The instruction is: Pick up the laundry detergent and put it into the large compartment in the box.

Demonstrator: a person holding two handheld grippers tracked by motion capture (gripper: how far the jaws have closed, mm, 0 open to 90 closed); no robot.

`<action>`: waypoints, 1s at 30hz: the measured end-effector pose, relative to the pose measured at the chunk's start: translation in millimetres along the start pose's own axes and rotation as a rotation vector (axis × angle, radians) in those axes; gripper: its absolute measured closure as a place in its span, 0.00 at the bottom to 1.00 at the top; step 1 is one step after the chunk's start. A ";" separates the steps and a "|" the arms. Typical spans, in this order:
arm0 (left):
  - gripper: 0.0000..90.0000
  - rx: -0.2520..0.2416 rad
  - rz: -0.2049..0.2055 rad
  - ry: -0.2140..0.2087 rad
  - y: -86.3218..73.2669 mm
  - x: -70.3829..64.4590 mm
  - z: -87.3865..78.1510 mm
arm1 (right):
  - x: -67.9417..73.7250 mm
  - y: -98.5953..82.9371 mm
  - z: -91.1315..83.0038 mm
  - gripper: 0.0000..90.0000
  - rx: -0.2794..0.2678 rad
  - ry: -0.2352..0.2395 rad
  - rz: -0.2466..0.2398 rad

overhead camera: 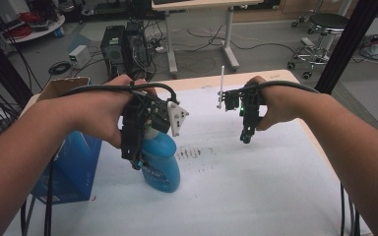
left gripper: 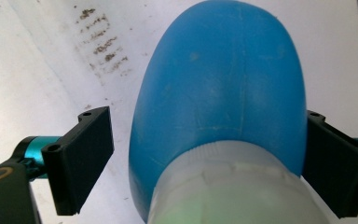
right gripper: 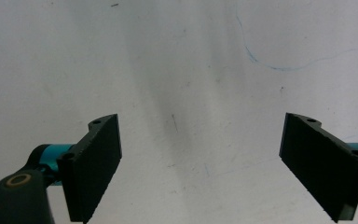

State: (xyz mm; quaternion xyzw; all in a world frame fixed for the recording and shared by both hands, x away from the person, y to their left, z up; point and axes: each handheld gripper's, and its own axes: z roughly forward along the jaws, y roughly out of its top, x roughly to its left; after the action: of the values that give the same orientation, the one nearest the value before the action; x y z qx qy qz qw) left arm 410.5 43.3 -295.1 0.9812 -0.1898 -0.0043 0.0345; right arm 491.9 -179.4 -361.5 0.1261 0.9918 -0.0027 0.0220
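A blue bottle (overhead camera: 161, 164) with a pale grey-white neck (left gripper: 228, 186) stands on the white table (overhead camera: 256, 196), left of centre. My left gripper (overhead camera: 137, 162) comes down over the bottle's top, open, with one jaw on each side of its shoulder (left gripper: 219, 84). In the left gripper view (left gripper: 205, 163) a gap shows between the left jaw and the bottle, while the right jaw sits right at the bottle's edge. My right gripper (overhead camera: 246, 137) hovers open over bare table to the right of centre, nothing between its jaws (right gripper: 214, 163).
Dark smudges (overhead camera: 194, 153) mark the table just right of the bottle. A blue carton (overhead camera: 71, 167) stands at the table's left edge beside the left forearm, with a cardboard box (overhead camera: 61, 86) behind it. Beyond the far edge are computer towers, cables, a desk and a stool.
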 end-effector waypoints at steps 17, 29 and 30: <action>0.15 0.002 0.002 0.011 0.3 -1.7 -1.7 | -0.8 -0.9 -0.7 0.13 -0.005 -0.002 0.007; 0.23 0.025 0.021 0.034 0.1 -3.1 -1.0 | -1.3 -1.0 -0.6 0.13 -0.004 -0.001 0.009; 0.23 0.022 0.023 0.032 0.0 -3.1 -1.0 | -1.3 -0.9 -0.6 0.13 -0.004 -0.001 0.010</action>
State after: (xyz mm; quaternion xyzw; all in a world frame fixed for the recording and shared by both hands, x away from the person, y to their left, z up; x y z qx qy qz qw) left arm 407.6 44.4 -294.1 0.9793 -0.2004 0.0136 0.0268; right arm 492.9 -180.6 -360.8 0.1308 0.9911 -0.0006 0.0229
